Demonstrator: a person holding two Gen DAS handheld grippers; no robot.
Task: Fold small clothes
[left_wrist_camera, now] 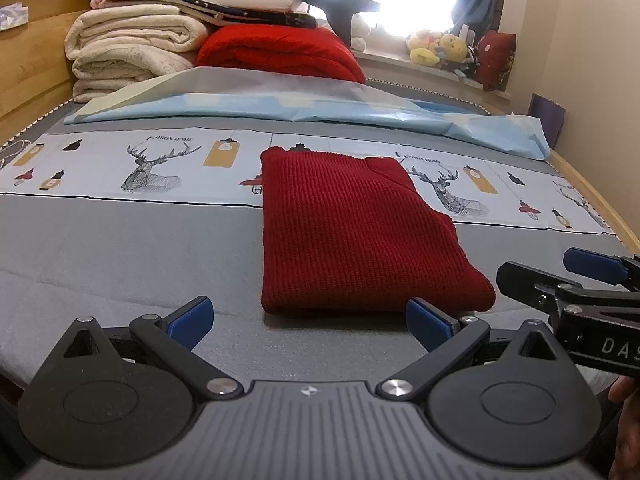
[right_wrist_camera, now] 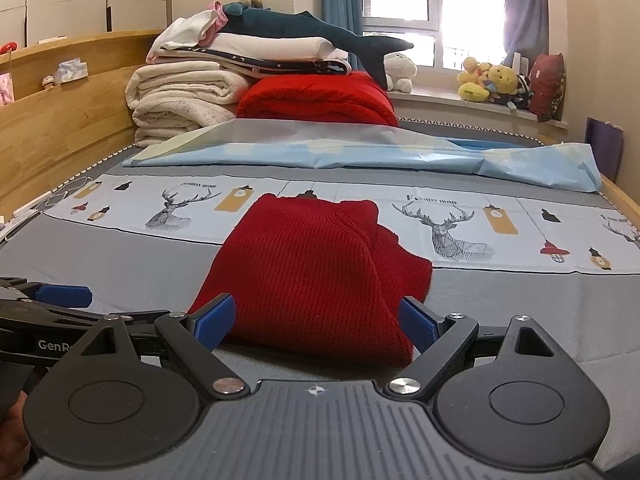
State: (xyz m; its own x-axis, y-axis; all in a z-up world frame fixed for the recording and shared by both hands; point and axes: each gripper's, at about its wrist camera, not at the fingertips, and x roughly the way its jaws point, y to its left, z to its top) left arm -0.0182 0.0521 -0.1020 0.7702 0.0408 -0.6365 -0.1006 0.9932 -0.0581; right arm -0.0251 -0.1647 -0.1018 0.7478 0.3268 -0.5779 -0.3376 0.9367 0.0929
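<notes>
A dark red knit garment (left_wrist_camera: 352, 232) lies folded into a rough rectangle on the grey bed sheet (left_wrist_camera: 120, 248). My left gripper (left_wrist_camera: 310, 322) is open and empty, just short of the garment's near edge. In the right wrist view the same garment (right_wrist_camera: 312, 268) lies between my open fingers, with its near edge at my right gripper (right_wrist_camera: 316, 326). The right gripper also shows at the right edge of the left wrist view (left_wrist_camera: 560, 276), beside the garment's near right corner. The left gripper shows at the left of the right wrist view (right_wrist_camera: 64, 296).
A printed deer-pattern cloth strip (left_wrist_camera: 160, 164) and a light blue sheet (left_wrist_camera: 280, 108) lie beyond the garment. Stacked blankets, a red blanket (left_wrist_camera: 276, 52) and a plush shark sit at the bed's head. A wooden bed frame (left_wrist_camera: 28, 72) runs along the left. Plush toys (right_wrist_camera: 492, 80) line the windowsill.
</notes>
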